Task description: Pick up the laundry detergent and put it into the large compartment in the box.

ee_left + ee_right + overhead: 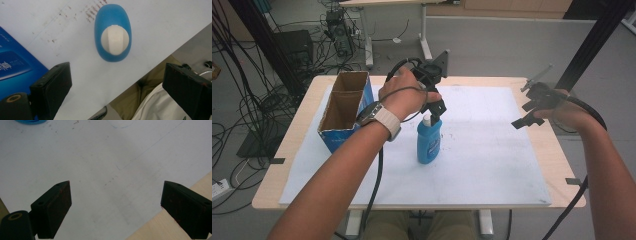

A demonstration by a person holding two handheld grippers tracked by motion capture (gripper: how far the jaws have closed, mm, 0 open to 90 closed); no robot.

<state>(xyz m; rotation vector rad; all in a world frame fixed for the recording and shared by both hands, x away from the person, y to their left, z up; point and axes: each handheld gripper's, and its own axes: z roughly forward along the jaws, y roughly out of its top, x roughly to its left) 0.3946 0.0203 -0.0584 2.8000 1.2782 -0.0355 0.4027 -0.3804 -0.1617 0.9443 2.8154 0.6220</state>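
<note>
**Hovering over the bottle, claws apart**

The broad white sheet covering the pale wooden table [492, 165] was the biggest thing before me, scuffed with small brown marks. At its far left corner stood the tall open cardboard box with blue printed sides [343, 112], two empty compartments facing up. Just to the right of that box, close but not touching, stood the blue plastic bottle with a white flip cap [429, 141], upright on the sheet.

My left claw [435, 106] hung directly above the bottle's cap, pointing down. Looking along that claw, I saw the bottle [112, 32] end-on, cap towards me, with both black jaws spread wide and well short of it; nothing was between them. My right claw [528, 114] was held in the air over the right side of the sheet, well apart from the bottle, its jaws also spread wide and empty over bare white surface.

I judged this to be the approach before a grasp: the bottle was not yet taken. The next move called for lowering my left claw so the jaws straddled the neck or upper body, centring them, then closing firmly. The slick, narrow top might slip or tip the bottle if I came down off-centre.
</note>
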